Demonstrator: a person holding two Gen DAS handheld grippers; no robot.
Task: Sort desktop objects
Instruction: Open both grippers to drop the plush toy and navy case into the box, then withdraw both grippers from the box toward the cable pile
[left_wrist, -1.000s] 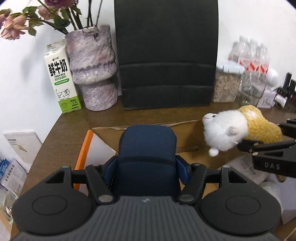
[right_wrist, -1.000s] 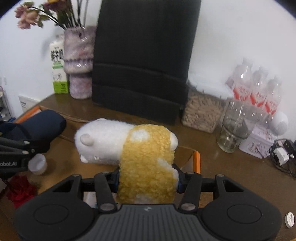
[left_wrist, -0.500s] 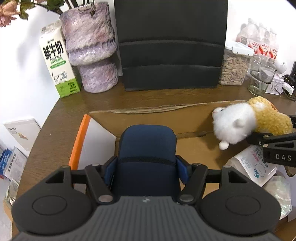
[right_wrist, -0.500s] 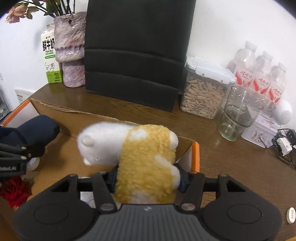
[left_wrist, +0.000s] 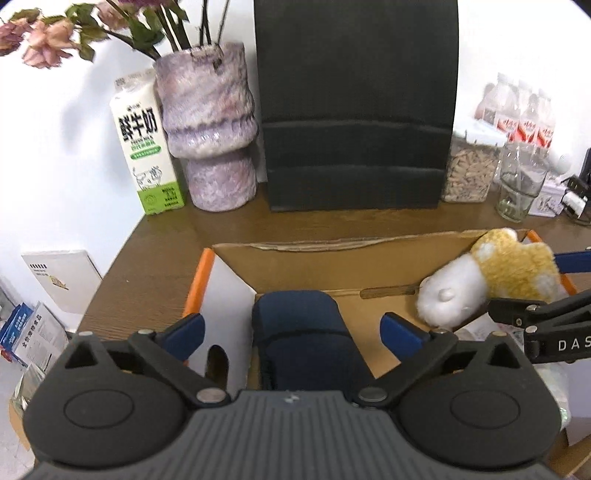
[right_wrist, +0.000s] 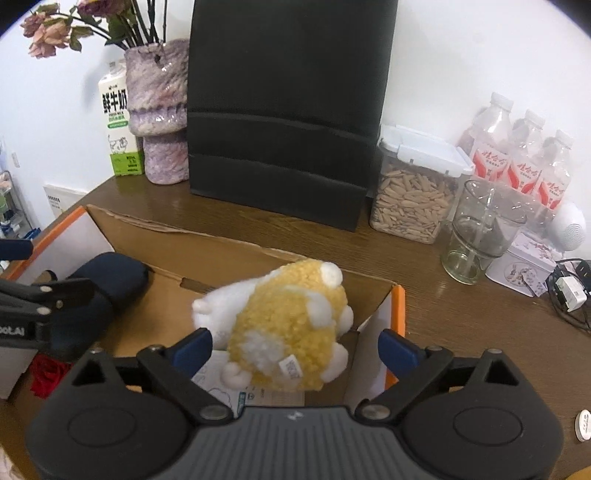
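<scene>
Wooden desk: fuzzy (yellow-white) plush.

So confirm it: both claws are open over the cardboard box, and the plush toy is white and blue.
Not quite. The plush toy is white and yellow, not blue, as the right wrist view shows. The rest stands: the left claw and the right claw are both open over the cardboard box.

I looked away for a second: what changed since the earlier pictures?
Both grippers opened: the left gripper let go of the navy pouch, the right gripper released the plush toy, both dropping into the cardboard box. The vase and milk carton stayed put.
</scene>
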